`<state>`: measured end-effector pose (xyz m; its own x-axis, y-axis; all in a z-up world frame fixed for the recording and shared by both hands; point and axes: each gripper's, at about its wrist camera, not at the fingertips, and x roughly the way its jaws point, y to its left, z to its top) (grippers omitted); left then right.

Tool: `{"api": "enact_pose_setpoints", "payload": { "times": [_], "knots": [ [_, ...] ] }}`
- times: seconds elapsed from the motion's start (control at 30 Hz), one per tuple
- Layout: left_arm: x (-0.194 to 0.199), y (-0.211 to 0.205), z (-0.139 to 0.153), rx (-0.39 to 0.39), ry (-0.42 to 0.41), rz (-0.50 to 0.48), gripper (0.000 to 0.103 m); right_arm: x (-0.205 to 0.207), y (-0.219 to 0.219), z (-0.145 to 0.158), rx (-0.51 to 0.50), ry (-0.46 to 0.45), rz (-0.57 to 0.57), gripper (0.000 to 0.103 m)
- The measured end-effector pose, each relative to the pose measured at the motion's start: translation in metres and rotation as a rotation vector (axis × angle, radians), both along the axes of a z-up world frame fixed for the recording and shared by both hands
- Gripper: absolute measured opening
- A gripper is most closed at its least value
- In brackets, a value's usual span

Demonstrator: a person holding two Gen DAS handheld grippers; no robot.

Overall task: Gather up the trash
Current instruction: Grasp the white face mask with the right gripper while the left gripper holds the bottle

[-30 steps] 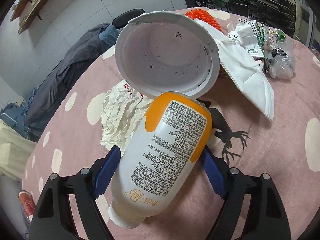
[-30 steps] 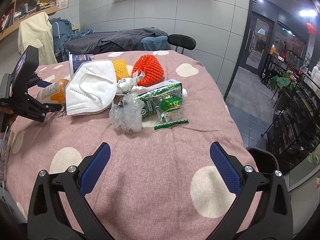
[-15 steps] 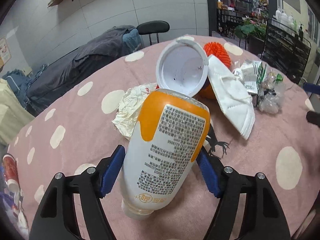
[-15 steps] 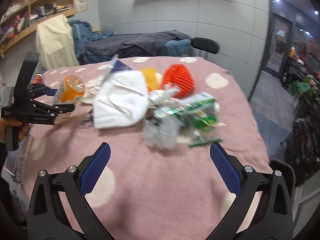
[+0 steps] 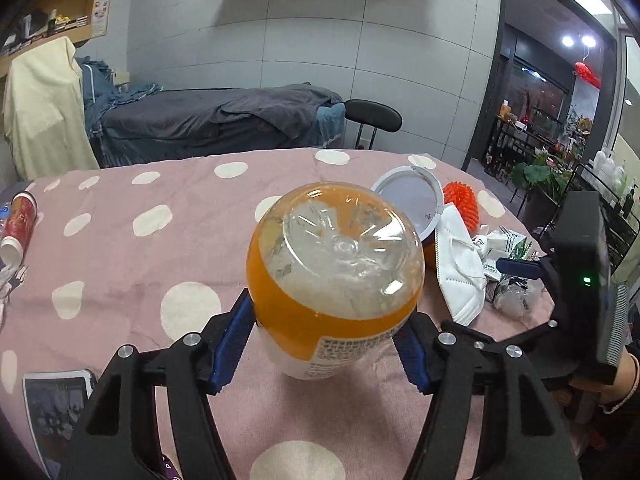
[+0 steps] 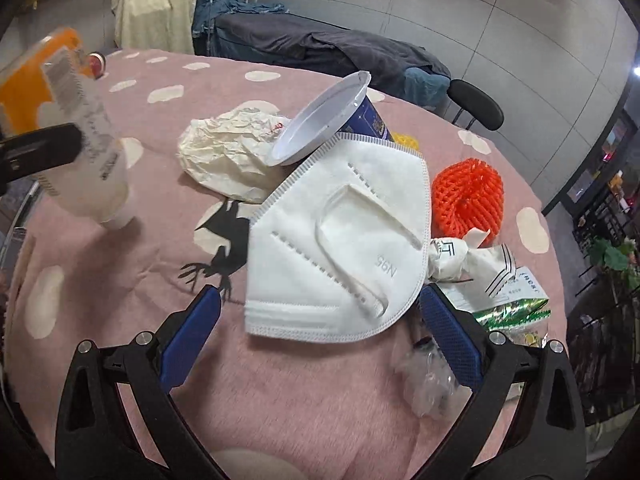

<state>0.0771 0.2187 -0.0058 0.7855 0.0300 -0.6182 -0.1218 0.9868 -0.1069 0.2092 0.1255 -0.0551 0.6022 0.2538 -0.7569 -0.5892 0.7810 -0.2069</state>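
My left gripper (image 5: 322,344) is shut on an empty orange-and-white plastic bottle (image 5: 334,276), held above the pink spotted tablecloth (image 5: 160,264) with its base toward the camera. The bottle also shows in the right wrist view (image 6: 76,132), neck pointing down. My right gripper (image 6: 320,340) is open, its blue pads on either side of a white N95 mask (image 6: 340,248) just above the cloth. Behind the mask lie a tipped paper cup (image 6: 324,124), crumpled paper (image 6: 228,160), an orange foam net (image 6: 468,196), wrappers (image 6: 484,272) and clear plastic (image 6: 428,376).
A red can (image 5: 18,220) lies at the table's left edge and a card (image 5: 56,412) at the near left. A bed with grey covers (image 5: 216,120) and a black chair (image 5: 372,116) stand behind the table. A doorway and plant racks (image 5: 552,160) are to the right.
My left gripper has lifted the bottle off the cloth and tipped its base up toward the camera. My right gripper has moved in low and forward, straddling the mask.
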Motion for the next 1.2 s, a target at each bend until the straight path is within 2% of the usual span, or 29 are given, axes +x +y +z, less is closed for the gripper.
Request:
{"api": "enact_pose_setpoints", "payload": {
  "times": [0.07, 0.13, 0.17, 0.2, 0.23, 0.3, 0.37, 0.43, 0.57, 0.77, 0.93, 1.2],
  "knots": [
    [-0.004, -0.007, 0.001, 0.009, -0.010, 0.004, 0.064, 0.009, 0.004, -0.005, -0.031, -0.016, -0.025, 0.093],
    [-0.011, -0.009, 0.003, 0.016, -0.021, 0.006, 0.064, 0.010, 0.002, -0.007, -0.032, -0.006, -0.025, 0.067],
    [-0.012, -0.011, 0.003, 0.018, -0.026, 0.011, 0.064, 0.009, 0.002, -0.009, -0.032, -0.003, -0.023, 0.059],
    [-0.014, -0.012, 0.003, 0.020, -0.033, 0.016, 0.064, 0.008, -0.001, -0.009, -0.028, -0.002, -0.023, 0.046],
    [-0.016, -0.014, 0.004, 0.017, -0.040, 0.019, 0.064, 0.008, -0.004, -0.008, -0.016, -0.002, -0.027, 0.040],
    [-0.019, -0.015, 0.005, 0.004, -0.061, 0.030, 0.064, 0.006, -0.012, -0.003, 0.028, 0.005, -0.029, 0.039],
    [-0.022, -0.017, 0.004, -0.010, -0.074, 0.039, 0.064, 0.000, -0.017, 0.003, 0.058, -0.009, -0.019, 0.014],
    [-0.022, -0.017, 0.002, -0.027, -0.080, 0.046, 0.064, -0.006, -0.024, 0.010, 0.080, -0.033, -0.019, 0.010],
    [-0.024, -0.026, 0.000, -0.036, -0.087, 0.042, 0.064, -0.012, -0.051, 0.025, 0.203, 0.009, -0.032, 0.009],
    [-0.022, -0.044, 0.003, -0.047, -0.104, 0.008, 0.064, -0.035, -0.093, 0.048, 0.336, 0.014, -0.021, 0.009],
    [-0.016, -0.069, 0.010, -0.045, -0.124, -0.055, 0.064, -0.050, -0.132, 0.057, 0.435, 0.048, -0.037, 0.009],
    [-0.003, -0.120, 0.022, -0.083, -0.150, -0.217, 0.064, -0.077, -0.210, 0.078, 0.573, 0.033, -0.100, 0.008]
  ]
}}
